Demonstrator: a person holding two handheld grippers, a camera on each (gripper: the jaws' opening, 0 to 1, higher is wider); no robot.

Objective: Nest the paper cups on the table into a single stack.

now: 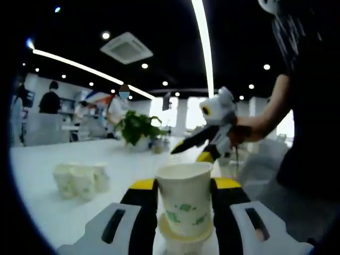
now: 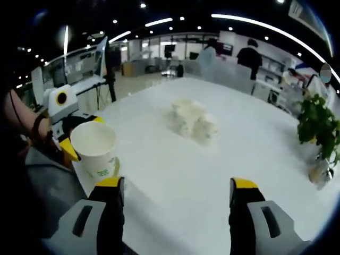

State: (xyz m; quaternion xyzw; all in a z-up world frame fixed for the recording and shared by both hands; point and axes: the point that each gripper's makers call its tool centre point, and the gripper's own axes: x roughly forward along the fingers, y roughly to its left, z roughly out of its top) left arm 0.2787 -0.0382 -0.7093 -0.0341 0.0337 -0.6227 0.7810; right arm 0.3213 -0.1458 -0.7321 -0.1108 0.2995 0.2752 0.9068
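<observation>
- A white paper cup with green print (image 1: 184,204) stands upright between the yellow-tipped jaws of the left gripper (image 1: 184,197), which are closed against its sides; in the right gripper view the same cup (image 2: 95,149) shows in that gripper's hold (image 2: 79,143), near the table's edge.
- A pale yellow rim shows under the cup in the left gripper view, with more white beneath it; whether that is a second cup already nested cannot be told.
- The right gripper (image 2: 177,194) hangs over the bare white table (image 2: 175,175) with its jaws wide apart and nothing between them; in the left gripper view it (image 1: 187,144) appears raised beyond the held cup, gripped by a person's hand (image 1: 249,129).
- A loose cluster of white paper cups (image 2: 193,121) sits out on the table, well apart from both grippers; the same cluster (image 1: 81,179) lies to the left in the left gripper view. How many there are is too blurred to count.
- By the look of it, the stacking has barely begun: one cup is in hand, the cluster is unstacked, and nearly all the nesting is left to do.
- A potted green plant (image 2: 319,133) stands at the table's far side, clear of the work.
</observation>
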